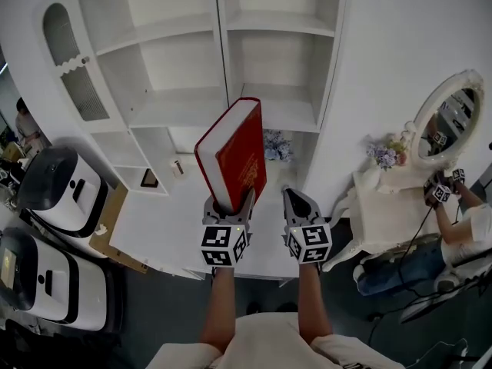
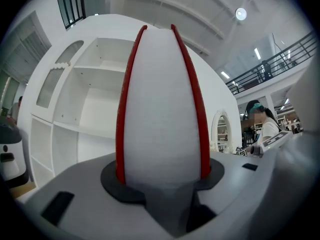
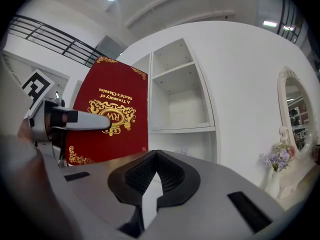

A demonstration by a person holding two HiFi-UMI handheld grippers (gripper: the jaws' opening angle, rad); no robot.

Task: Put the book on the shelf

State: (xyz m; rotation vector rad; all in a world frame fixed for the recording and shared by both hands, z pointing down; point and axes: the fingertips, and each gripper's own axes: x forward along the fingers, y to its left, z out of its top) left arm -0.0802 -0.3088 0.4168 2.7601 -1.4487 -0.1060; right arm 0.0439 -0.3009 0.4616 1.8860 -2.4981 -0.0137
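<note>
Both bare forearms reach straight ahead, side by side, each carrying a grey plastic claw that points level at the furniture in front.

The left gripper (image 1: pixel 229 203) (image 2: pixel 162 176) has smooth grey fingers with dark rubbery pads and a marker cube at its rear. Its jaws stand wide and clamp the lower edge of a thick red hardcover book (image 1: pixel 234 154) (image 2: pixel 161 104). One pad presses on each cover, and the matte white page block fills the gap between them. The book rises steeply from the grip, leaning a little to the left in the head view, with gold scrollwork and lettering on the glossy cover that faces the right gripper view (image 3: pixel 111 111).

The right gripper (image 1: pixel 298 204) (image 3: pixel 156 155) is just beside it, apart from the book. Its ribbed black pads meet at their tips, with nothing between them.

The book is held in the air over a flat white tabletop (image 1: pixel 165 220) and in front of the white shelving unit (image 1: pixel 223 37) (image 3: pixel 182 101) — plain painted boards with open, bare compartments. To the right, an oval mirror in a carved white frame (image 1: pixel 450 118) stands behind a small bunch of purple flowers (image 1: pixel 387 154).
</note>
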